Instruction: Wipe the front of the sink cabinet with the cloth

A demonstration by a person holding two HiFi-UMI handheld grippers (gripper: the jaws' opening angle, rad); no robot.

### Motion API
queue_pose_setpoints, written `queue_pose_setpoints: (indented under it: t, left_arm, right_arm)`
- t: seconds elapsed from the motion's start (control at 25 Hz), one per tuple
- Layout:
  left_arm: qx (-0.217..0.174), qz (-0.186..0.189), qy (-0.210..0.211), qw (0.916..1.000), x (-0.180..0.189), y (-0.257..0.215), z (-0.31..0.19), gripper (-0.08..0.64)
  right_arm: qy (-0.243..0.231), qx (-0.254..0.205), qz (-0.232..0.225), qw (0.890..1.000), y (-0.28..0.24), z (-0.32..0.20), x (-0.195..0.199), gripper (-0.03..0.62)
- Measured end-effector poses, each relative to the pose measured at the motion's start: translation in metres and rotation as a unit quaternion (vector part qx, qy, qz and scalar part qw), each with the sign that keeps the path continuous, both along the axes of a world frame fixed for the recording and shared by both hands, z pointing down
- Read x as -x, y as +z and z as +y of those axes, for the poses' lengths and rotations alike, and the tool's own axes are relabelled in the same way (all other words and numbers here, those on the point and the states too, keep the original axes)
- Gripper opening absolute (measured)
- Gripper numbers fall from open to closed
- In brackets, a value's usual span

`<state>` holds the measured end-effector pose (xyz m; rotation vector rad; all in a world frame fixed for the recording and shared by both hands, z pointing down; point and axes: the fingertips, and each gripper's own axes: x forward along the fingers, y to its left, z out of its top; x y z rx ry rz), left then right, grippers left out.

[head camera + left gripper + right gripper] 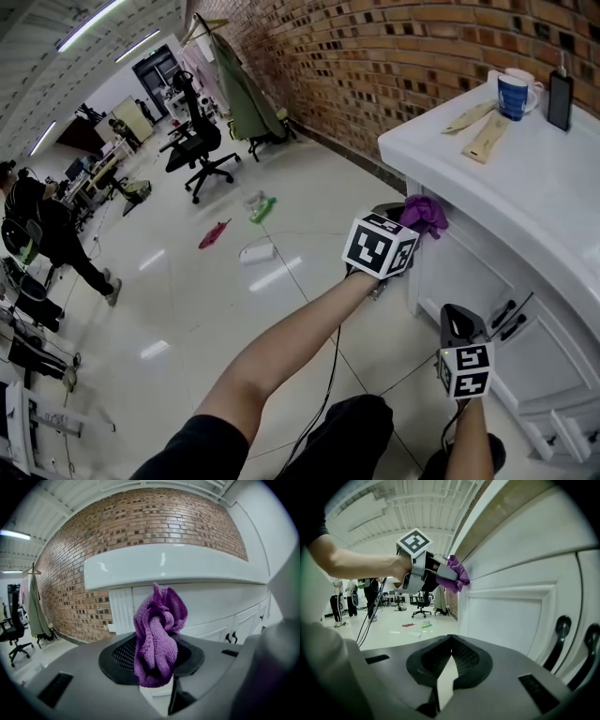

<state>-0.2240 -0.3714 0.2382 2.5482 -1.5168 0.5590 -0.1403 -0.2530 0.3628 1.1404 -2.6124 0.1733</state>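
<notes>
My left gripper (pixel 411 228) is shut on a bunched purple cloth (pixel 424 215) held just under the countertop, at the left corner of the white sink cabinet (pixel 483 274). In the left gripper view the cloth (pixel 157 632) stands up between the jaws, with the cabinet front (pixel 211 606) close behind it. The right gripper view shows the cloth (pixel 457 573) touching the cabinet's top rail. My right gripper (pixel 459 321) hangs lower, close to the door panel (pixel 511 616) and its black handles (pixel 560 629). Its jaws meet at the tips with nothing between them (pixel 450 641).
On the countertop (pixel 525 178) stand a blue mug (pixel 513 96), a dark bottle (pixel 561 99) and flat wooden pieces (pixel 487 137). A brick wall (pixel 394 56) runs behind. Litter (pixel 262 208) lies on the tiled floor, with an office chair (pixel 201 150) and a person (pixel 42 225) farther left.
</notes>
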Motion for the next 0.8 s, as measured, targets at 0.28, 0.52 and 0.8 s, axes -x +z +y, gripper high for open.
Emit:
queue_pose_setpoints:
  t: [0.28,0.52,0.8]
  left_arm:
    - [-0.025,0.053,0.017,0.9981,-0.009,-0.035,0.060,0.149]
    - [-0.053,0.077,0.056,0.9941,-0.036,-0.063,0.129,0.149]
    - [-0.073,0.136,0.083,0.9845,-0.065,-0.090,0.217,0.149]
  right_arm:
    - [0.015,-0.037,-0.027,0.999,-0.057,0.026,-0.020,0.000]
    - [0.033,-0.102,-0.043,0.993,-0.134,0.062,-0.040,0.000]
    - [0.051,-0.152,-0.061,0.985,-0.200,0.129,-0.059,0.000]
